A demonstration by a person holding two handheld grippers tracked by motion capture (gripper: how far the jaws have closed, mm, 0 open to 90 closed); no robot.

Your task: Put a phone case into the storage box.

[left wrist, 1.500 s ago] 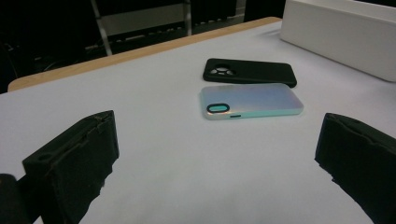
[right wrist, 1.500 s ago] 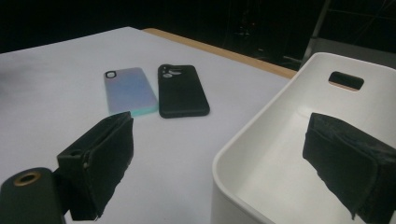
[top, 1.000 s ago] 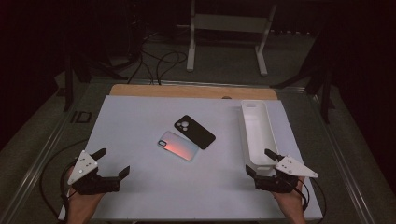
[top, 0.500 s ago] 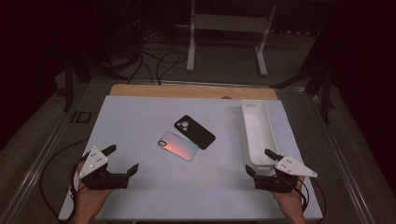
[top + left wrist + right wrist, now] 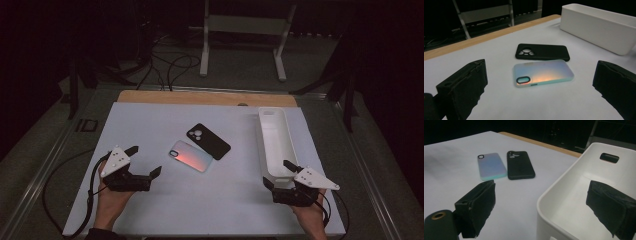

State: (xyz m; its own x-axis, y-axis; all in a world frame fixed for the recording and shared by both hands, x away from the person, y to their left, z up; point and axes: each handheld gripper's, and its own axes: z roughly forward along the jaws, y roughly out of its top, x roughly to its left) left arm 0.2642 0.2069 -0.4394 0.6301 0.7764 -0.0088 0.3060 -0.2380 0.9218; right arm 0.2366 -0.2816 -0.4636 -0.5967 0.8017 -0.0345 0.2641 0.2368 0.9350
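Two phone cases lie side by side, touching, in the middle of the white table mat. One is iridescent pale blue with an orange glint. The other is black with a round camera cutout. My left gripper is open near the front left, its jaws pointing at the iridescent case a short way ahead. My right gripper is open at the front right, straddling the near end of a long white tray.
The white tray is empty and runs front to back along the mat's right side. A wooden strip edges the far side of the table. Beyond it are cables and a metal stand on the dark floor.
My left gripper has moved right and forward across the mat toward the iridescent case. The right gripper and both cases have stayed put.
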